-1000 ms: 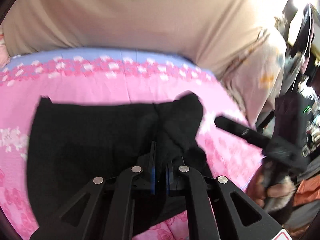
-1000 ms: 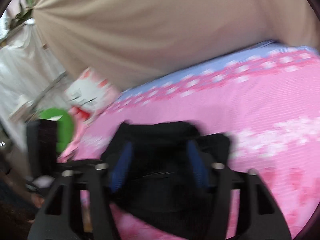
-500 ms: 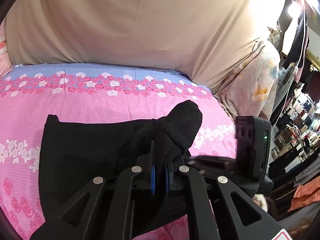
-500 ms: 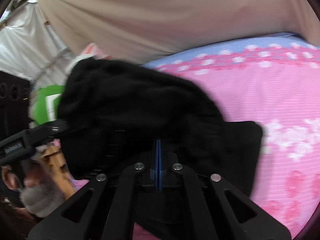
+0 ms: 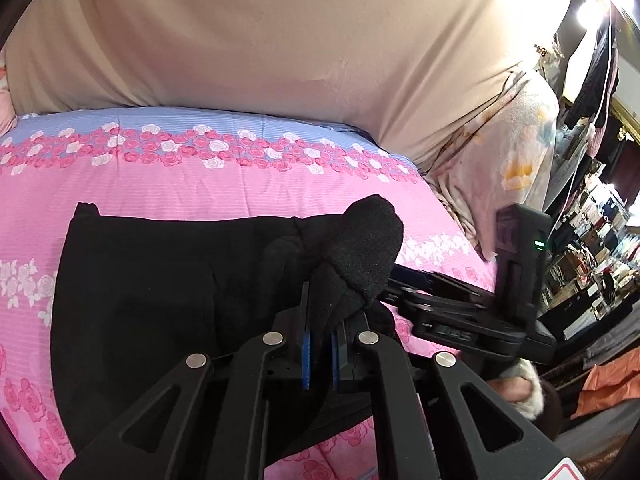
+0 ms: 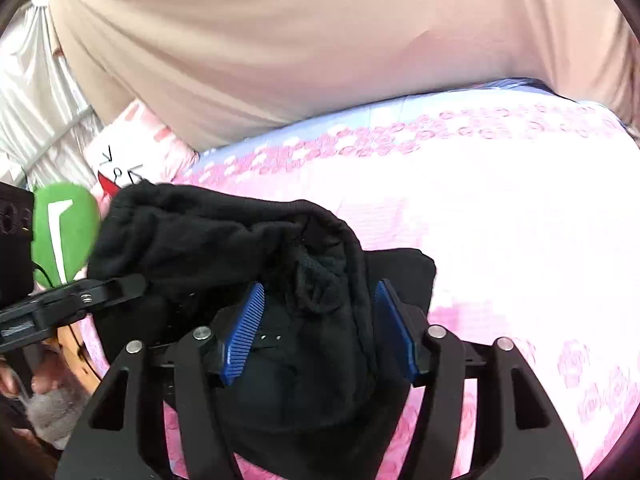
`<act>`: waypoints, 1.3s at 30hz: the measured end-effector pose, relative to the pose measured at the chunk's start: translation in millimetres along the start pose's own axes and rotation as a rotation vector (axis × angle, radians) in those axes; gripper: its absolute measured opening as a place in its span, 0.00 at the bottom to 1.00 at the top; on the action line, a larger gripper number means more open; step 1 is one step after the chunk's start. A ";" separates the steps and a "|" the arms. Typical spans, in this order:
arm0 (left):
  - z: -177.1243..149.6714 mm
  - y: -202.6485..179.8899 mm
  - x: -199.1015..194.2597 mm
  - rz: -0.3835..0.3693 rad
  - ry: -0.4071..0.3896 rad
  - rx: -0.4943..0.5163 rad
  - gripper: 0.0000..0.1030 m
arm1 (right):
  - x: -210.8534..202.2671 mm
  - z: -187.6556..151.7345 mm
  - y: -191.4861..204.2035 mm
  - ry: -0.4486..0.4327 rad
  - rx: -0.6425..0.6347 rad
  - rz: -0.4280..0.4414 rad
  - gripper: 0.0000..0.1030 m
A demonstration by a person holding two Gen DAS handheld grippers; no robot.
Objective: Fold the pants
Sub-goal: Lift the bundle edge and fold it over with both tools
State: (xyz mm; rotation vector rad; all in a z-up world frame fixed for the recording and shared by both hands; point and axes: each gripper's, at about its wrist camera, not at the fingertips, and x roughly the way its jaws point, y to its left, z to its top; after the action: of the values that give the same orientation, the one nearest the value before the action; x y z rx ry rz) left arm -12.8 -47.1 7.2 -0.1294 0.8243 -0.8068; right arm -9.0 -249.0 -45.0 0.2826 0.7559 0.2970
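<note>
Black pants (image 5: 160, 288) lie spread on a pink floral bed sheet (image 5: 200, 188). My left gripper (image 5: 319, 344) is shut on a bunched edge of the pants, and a lump of fabric (image 5: 360, 248) stands up above its blue pads. My right gripper (image 6: 320, 320) is open; a fold of the pants (image 6: 224, 240) hangs between its spread blue pads (image 6: 246, 328). In the left wrist view the right gripper's body (image 5: 460, 316) reaches in from the right, close to the held lump.
A beige cloth (image 5: 280, 40) hangs behind the bed. A floral blanket (image 5: 512, 152) and cluttered shelves (image 5: 592, 248) are at the right. A cat-face pillow (image 6: 128, 152) and a green object (image 6: 64, 228) sit at the bed's left end.
My right gripper closed on the pants half a second ago and has now opened, with fabric still draped between its pads. My left gripper keeps its hold and has barely moved.
</note>
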 end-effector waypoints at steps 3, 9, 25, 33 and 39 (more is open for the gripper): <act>0.0 -1.2 -3.4 0.010 -0.007 0.009 0.05 | 27.7 2.6 7.8 0.066 0.002 0.033 0.03; -3.4 -4.7 3.7 -0.006 0.011 0.017 0.05 | 54.6 -8.1 34.8 0.119 0.045 0.204 0.07; -60.2 -6.3 0.7 -0.018 0.061 -0.002 0.65 | -43.3 -33.4 -16.4 -0.006 0.146 0.070 0.83; -65.1 89.1 -83.3 0.207 -0.072 -0.226 0.66 | -28.0 -22.7 36.8 0.006 0.090 0.098 0.16; -75.7 127.4 -92.1 0.198 -0.083 -0.334 0.66 | -37.2 -48.4 6.8 0.047 0.132 -0.038 0.26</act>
State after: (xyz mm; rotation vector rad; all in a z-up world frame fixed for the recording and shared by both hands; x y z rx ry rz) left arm -27.9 120.1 -40.2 -0.3688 0.8736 -0.4700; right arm -70.0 -249.2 -52.9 0.3868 0.8280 0.2188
